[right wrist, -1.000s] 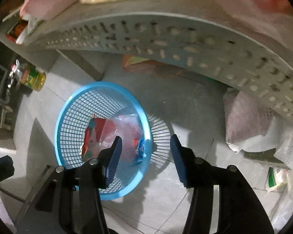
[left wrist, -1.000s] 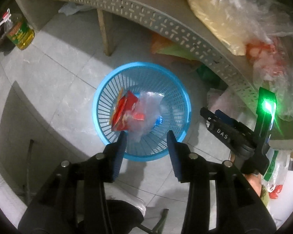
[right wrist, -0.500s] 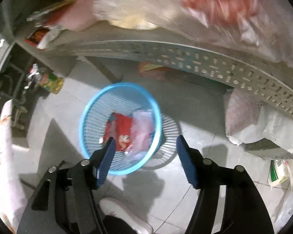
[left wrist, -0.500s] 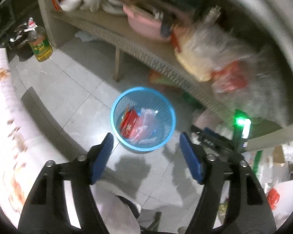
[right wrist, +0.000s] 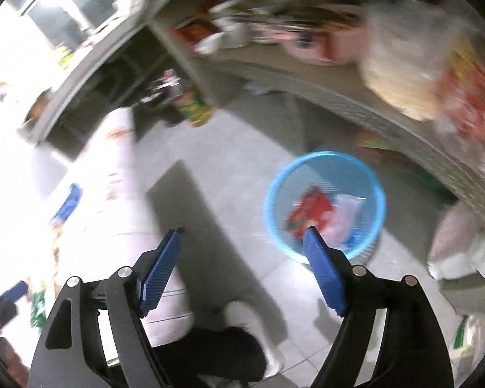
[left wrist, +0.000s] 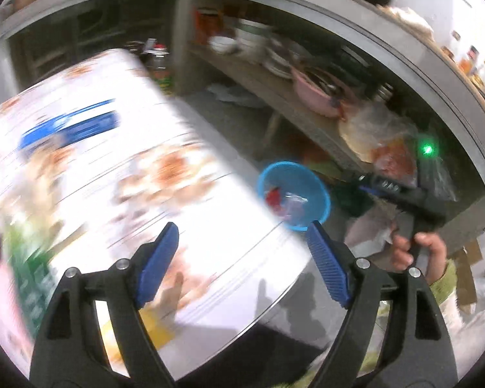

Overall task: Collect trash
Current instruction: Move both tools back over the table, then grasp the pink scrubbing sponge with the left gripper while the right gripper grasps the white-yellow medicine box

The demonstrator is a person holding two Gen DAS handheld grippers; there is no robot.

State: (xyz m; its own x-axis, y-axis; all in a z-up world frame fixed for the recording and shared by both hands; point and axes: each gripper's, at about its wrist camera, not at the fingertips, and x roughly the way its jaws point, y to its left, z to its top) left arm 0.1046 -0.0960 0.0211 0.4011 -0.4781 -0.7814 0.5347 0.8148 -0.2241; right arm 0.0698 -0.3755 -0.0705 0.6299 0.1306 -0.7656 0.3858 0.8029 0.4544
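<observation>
Left gripper [left wrist: 242,247]: blue ribbed pads spread wide, nothing between them; jaws have just been opening. Hangs over a tabletop, pointing steeply down.
Right gripper [right wrist: 242,252]: pads likewise wide apart and empty; jaws have just been opening. Its black body [left wrist: 404,199] also shows at 3 o'clock in the left view, gripped by a hand [left wrist: 417,252] in a green cuff, a green light just above it.
Tabletop [left wrist: 210,252]: white, glossy, printed with blurred orange-brown motifs; fills 9 o'clock through centre of the left view. A blue packet [left wrist: 71,127] lies on it toward 10 o'clock. In the right view the same table [right wrist: 119,168] runs along 9 o'clock.
Basket [right wrist: 325,205]: round, light-blue mesh, standing on the floor; 2 o'clock from the right gripper, whose right pad overlaps its near rim in the picture. In the left view it sits [left wrist: 294,194] just past the table edge.
Trash [right wrist: 310,211]: red wrapper and clear plastic film, lying inside the basket.
Floor [right wrist: 216,168]: pale grey tiles, shadowed near the table.
Shelf [left wrist: 291,103]: low, perforated edge, 12 to 3 o'clock; carries a pink bowl [left wrist: 313,93], stacked dishes, plastic bags.
Bottle [right wrist: 194,106]: yellow-green label, on the floor at 11 o'clock; blurred.
Shoe [right wrist: 252,320]: white, at 6 o'clock, with a dark trouser leg.
</observation>
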